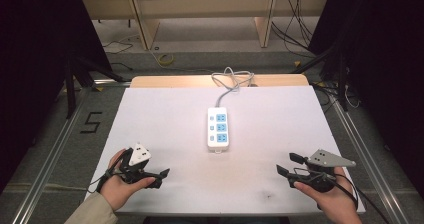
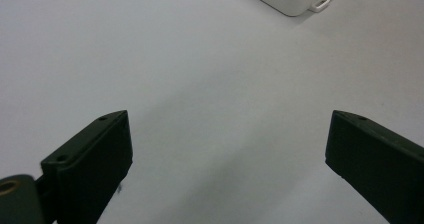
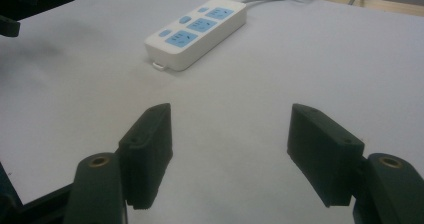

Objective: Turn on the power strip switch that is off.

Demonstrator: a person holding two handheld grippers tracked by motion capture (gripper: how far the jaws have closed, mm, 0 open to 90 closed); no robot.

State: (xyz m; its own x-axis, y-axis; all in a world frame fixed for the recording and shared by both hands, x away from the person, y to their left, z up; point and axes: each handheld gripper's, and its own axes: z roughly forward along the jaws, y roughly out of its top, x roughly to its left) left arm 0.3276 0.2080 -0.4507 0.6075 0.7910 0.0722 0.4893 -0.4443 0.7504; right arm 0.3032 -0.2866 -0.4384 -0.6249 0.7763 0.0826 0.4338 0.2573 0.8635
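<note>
Power strip mid-table (both sides bare), hand-held grippers well apart.

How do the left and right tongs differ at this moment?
The left tongs carry a white block on top; the right tongs carry a grey three-cornered plate. The left sit at the white mat's near-left corner, the right at its near-right. Both are open, empty, and aimed inward toward the power strip.

The table has a white top, with a strip of pale wood showing along its far edge. A white power strip with three blue socket faces lies flat near the middle of the table, lengthwise toward the far edge. Its grey cable runs off that end and loops over the wooden strip.
</note>
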